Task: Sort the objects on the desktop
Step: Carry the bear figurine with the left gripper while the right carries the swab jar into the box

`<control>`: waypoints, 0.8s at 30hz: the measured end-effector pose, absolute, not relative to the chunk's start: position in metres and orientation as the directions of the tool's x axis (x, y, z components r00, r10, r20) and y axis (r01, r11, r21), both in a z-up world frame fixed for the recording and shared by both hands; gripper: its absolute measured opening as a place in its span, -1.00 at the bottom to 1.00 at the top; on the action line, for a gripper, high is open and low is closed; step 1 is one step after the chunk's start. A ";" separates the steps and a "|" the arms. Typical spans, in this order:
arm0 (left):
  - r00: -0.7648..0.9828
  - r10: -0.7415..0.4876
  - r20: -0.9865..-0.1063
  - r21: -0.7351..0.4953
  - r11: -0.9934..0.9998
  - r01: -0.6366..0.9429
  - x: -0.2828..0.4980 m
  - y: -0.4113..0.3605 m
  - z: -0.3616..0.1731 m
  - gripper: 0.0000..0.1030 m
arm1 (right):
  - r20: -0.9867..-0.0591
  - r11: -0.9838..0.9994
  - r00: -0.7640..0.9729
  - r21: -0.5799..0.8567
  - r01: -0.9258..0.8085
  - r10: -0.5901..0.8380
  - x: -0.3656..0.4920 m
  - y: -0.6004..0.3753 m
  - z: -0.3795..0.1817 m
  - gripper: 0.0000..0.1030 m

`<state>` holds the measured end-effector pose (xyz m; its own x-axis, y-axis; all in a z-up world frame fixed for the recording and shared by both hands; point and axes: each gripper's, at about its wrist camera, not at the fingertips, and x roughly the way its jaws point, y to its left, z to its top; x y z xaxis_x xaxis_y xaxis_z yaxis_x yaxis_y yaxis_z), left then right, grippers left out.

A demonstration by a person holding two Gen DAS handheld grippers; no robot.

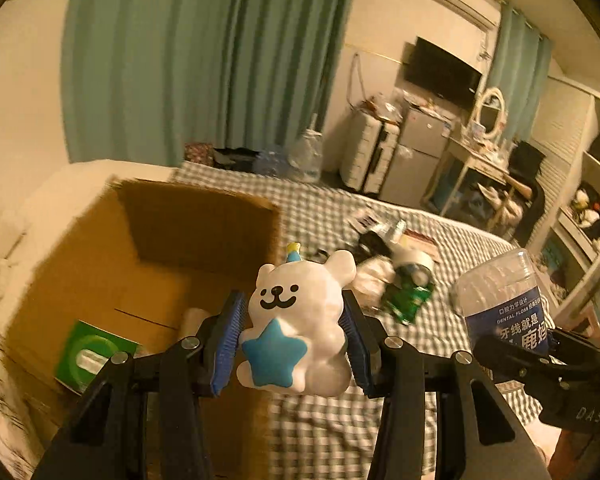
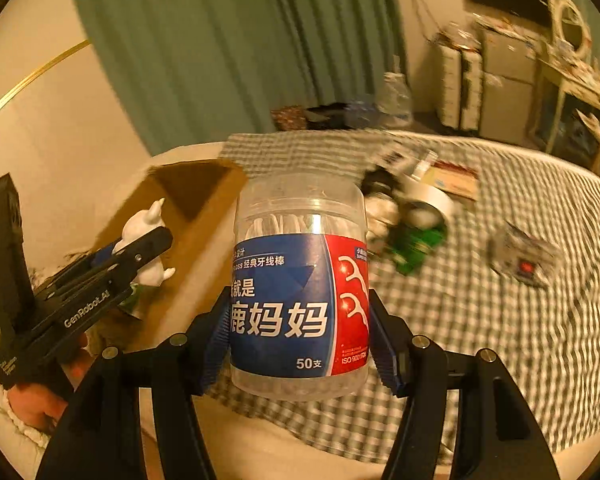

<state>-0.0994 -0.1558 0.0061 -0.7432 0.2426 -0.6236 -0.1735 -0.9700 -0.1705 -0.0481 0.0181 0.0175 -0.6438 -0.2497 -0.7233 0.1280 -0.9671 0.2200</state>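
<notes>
Here the left gripper [image 1: 294, 340] has its jaws clamped on the bear [image 1: 296, 320], above the box [image 1: 100, 248] edge; the right gripper [image 2: 300, 328] grips the floss jar [image 2: 300, 292], at the bear's three o'clock, over the bed [image 2: 500, 320].

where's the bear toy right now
The bear toy is clamped in the left gripper, held at the cardboard box's right edge, left of the floss jar.

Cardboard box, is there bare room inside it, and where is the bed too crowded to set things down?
The cardboard box has bare floor between the green packet and its far wall. The checked bedspread is free nearest the claws. It is crowded around the tape roll and green wrapper.
</notes>
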 end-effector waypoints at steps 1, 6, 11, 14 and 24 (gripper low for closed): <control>-0.751 0.221 -0.622 -0.162 -0.975 -0.153 -0.103 -0.168 0.008 -0.07 | -0.722 -0.965 -0.641 0.215 0.152 -0.262 -0.054 0.005 0.020 0.18; -0.767 0.157 -0.622 -0.130 -0.987 -0.097 -0.115 -0.212 0.011 -0.07 | -0.710 -0.943 -0.623 0.207 0.261 -0.328 -0.082 -0.054 0.029 0.18; -0.747 0.092 -0.659 -0.098 -0.995 -0.036 -0.131 -0.252 -0.006 -0.07 | -0.728 -0.922 -0.577 0.215 0.322 -0.371 -0.117 -0.107 0.021 0.18; -0.727 0.076 -0.683 -0.094 -0.995 -0.015 -0.135 -0.269 -0.024 -0.07 | -0.752 -0.921 -0.548 0.206 0.330 -0.365 -0.134 -0.131 0.006 0.18; -0.691 0.068 -0.720 -0.093 -0.996 -0.002 -0.145 -0.280 -0.052 0.83 | -0.760 -0.931 -0.545 0.232 0.283 -0.355 -0.153 -0.135 -0.008 0.49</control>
